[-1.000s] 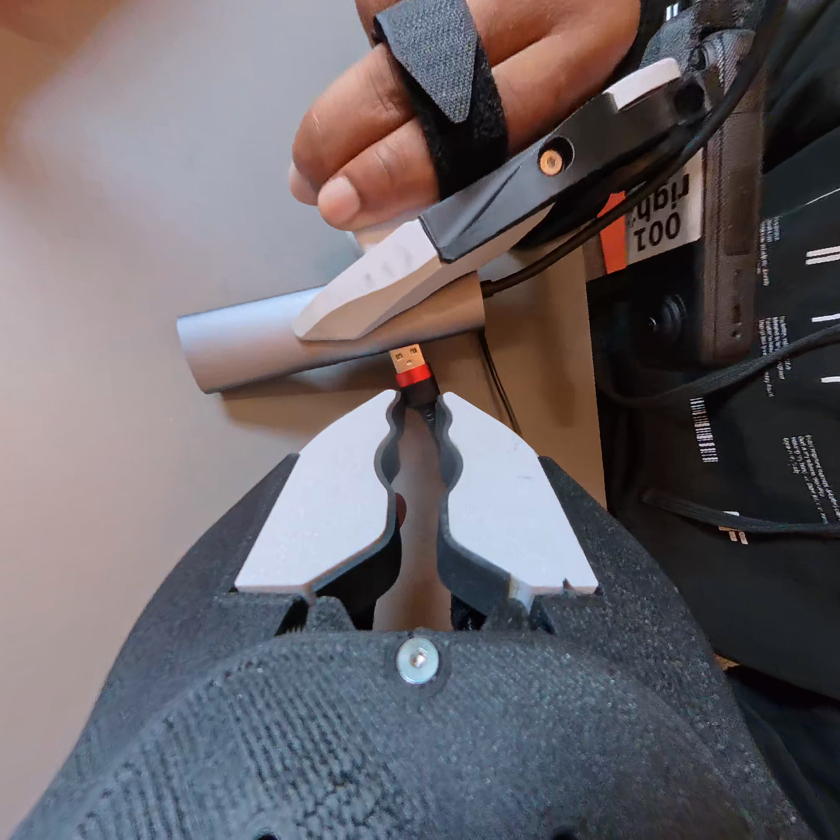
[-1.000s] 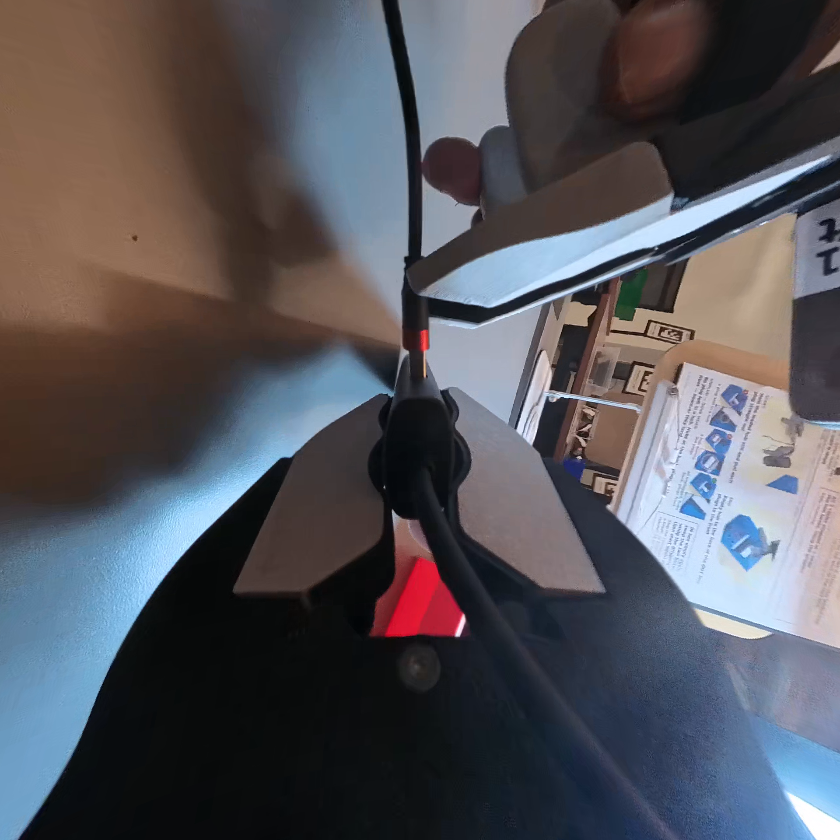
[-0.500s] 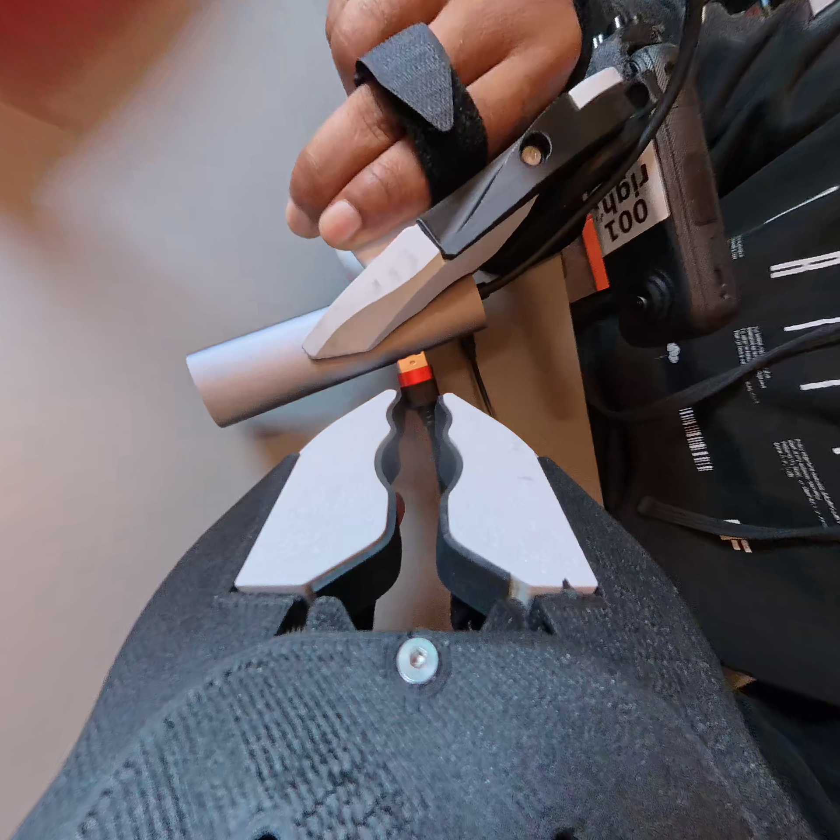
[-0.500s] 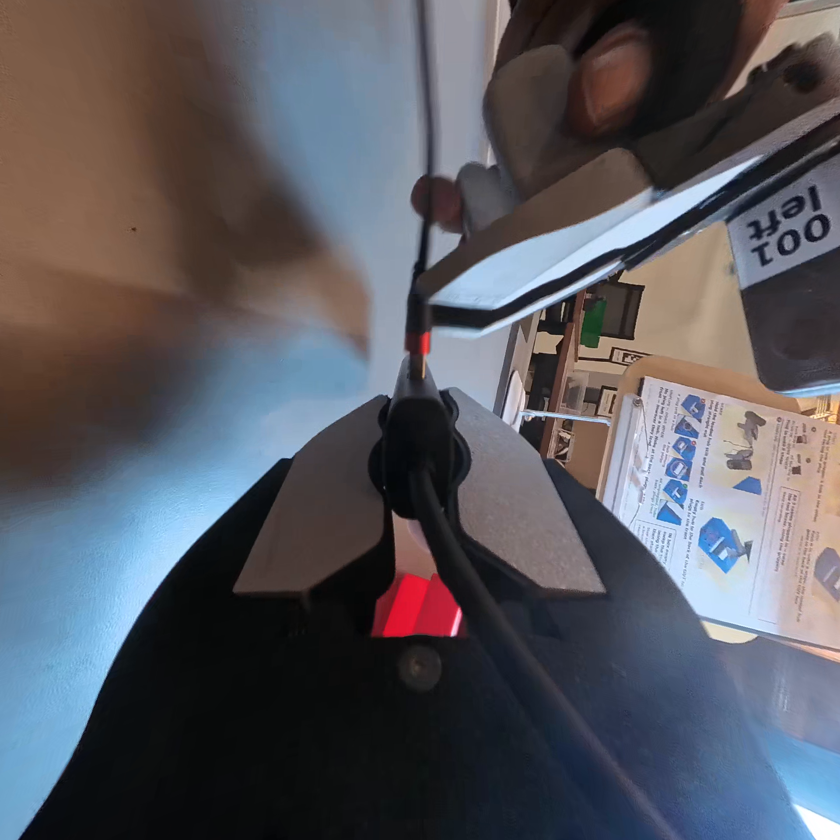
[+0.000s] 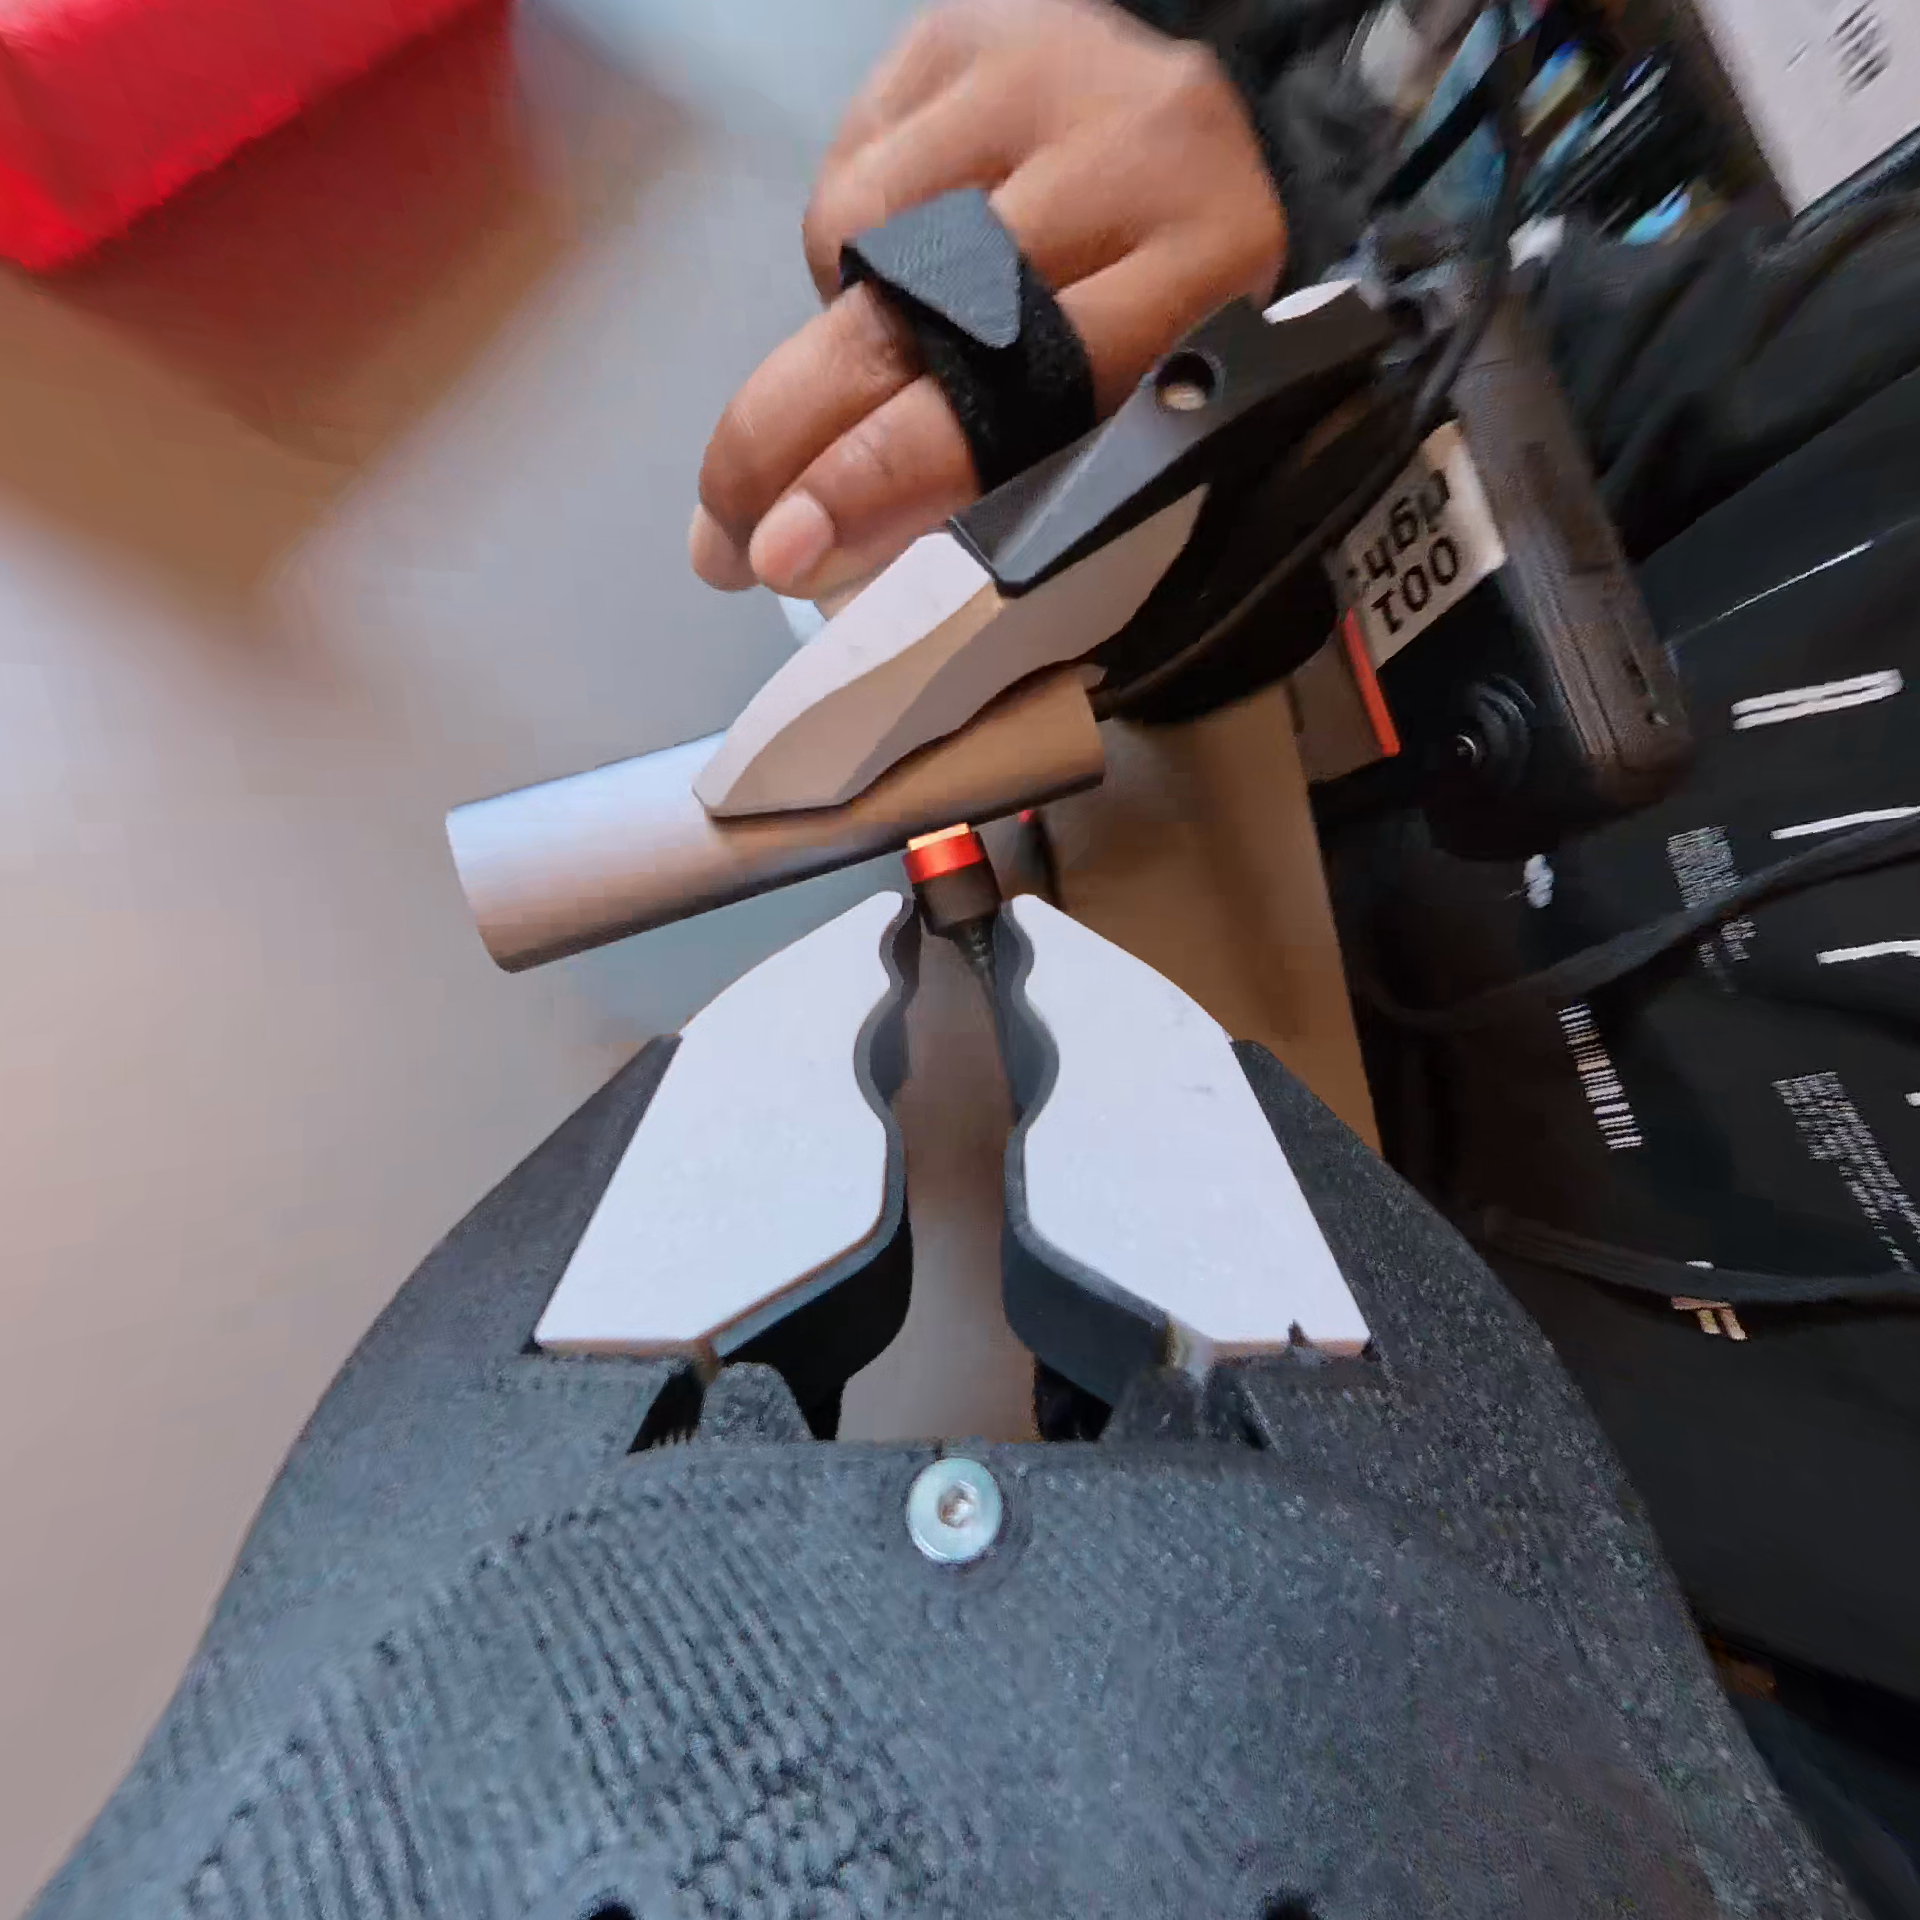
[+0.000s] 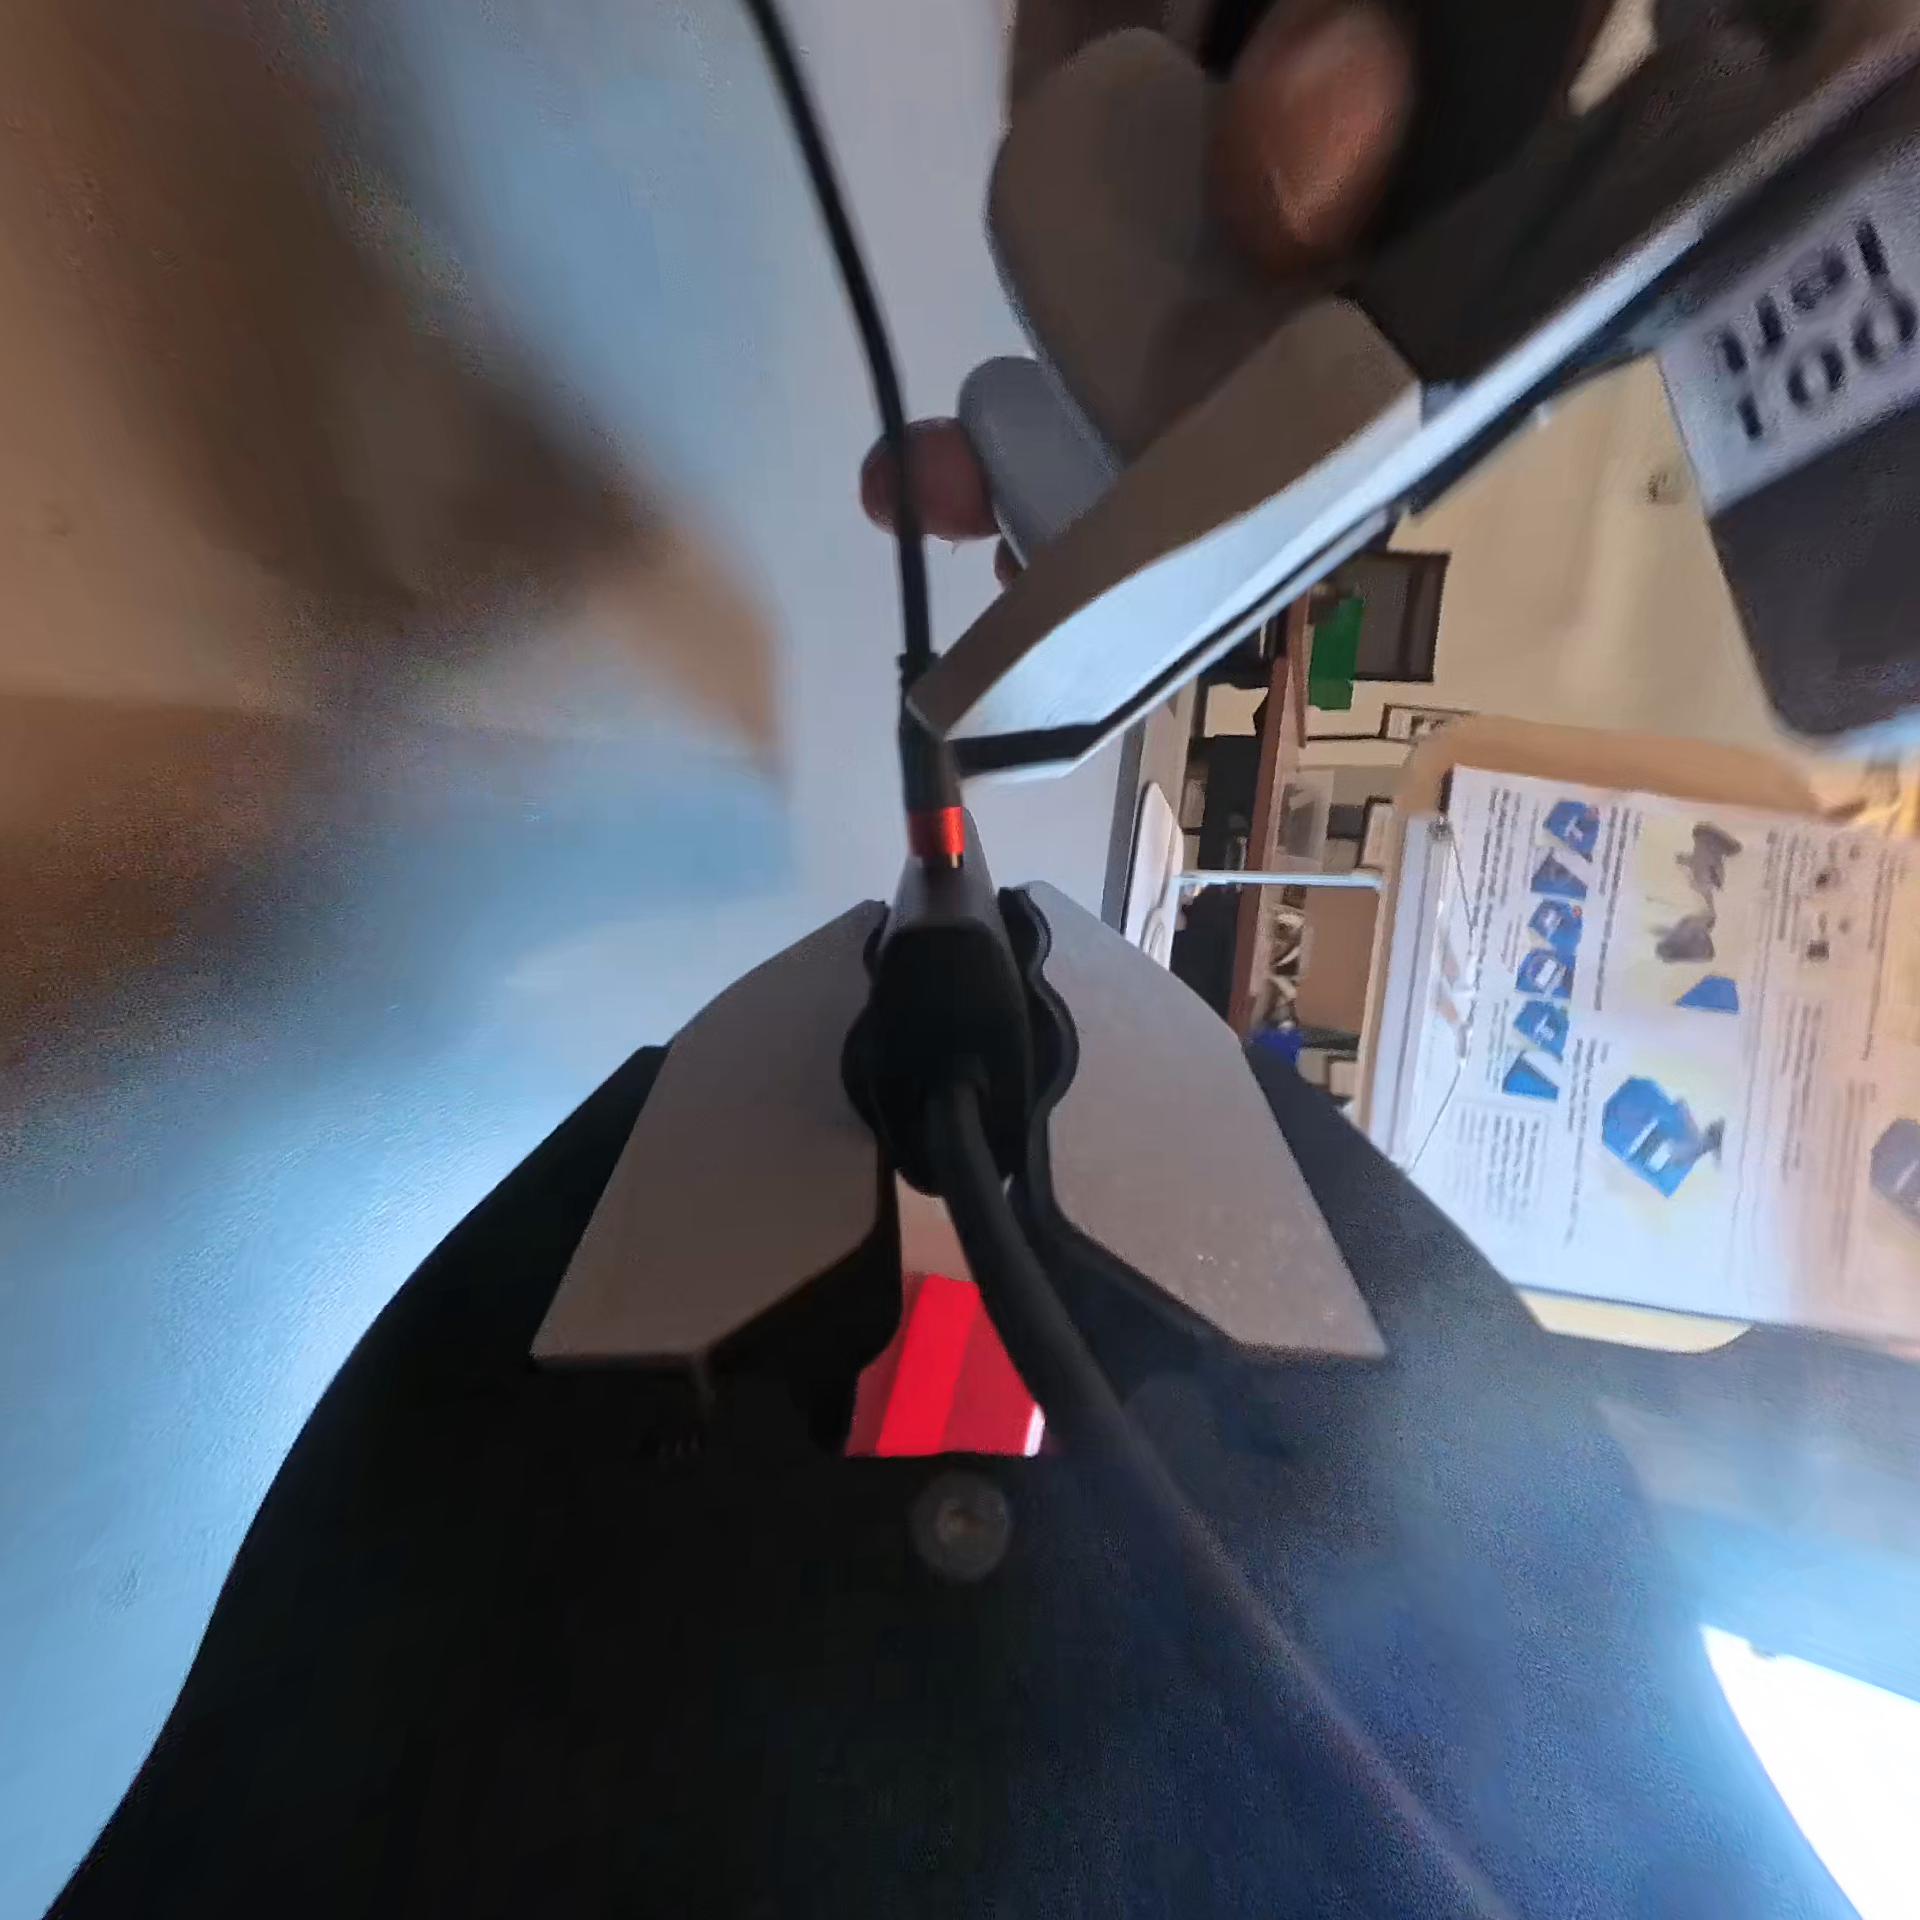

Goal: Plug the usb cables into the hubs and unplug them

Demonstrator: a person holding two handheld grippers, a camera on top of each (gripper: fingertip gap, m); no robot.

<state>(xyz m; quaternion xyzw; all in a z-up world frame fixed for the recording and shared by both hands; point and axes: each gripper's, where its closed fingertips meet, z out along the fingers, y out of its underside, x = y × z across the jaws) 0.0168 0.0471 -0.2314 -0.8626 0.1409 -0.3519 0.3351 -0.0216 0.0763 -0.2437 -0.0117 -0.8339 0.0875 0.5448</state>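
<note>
My left gripper (image 5: 956, 914) is shut on the black USB plug with a red collar (image 5: 940, 860), at its fingertips. The plug's metal tip is sunk into the side of the grey bar-shaped hub (image 5: 603, 862). A finger (image 5: 883, 686) of the right gripper lies over the hub. In the right wrist view my right gripper (image 6: 945, 914) is shut on the hub's dark end (image 6: 935, 997). The red-collared plug (image 6: 932, 831) meets the hub just ahead, under a left gripper finger (image 6: 1143, 623). Both are held in the air.
A person's hand with a black strap (image 5: 935, 416) holds the right gripper. Dark clothing (image 5: 1662, 1143) fills the right side. A blurred red object (image 5: 156, 104) lies top left. The hub's black cable (image 6: 1039, 1299) runs back. A printed sheet (image 6: 1662, 1039) hangs at right. One gripper's finger ends stand about 5 centimetres off the other's. The right tips stand about 15 centimetres off the blurred red object (image 5: 156, 104).
The plug's gold metal tip, bare a second ago, has gone into the hub up to the red collar. Both grippers have shifted and tilted, and the red object has come into view.
</note>
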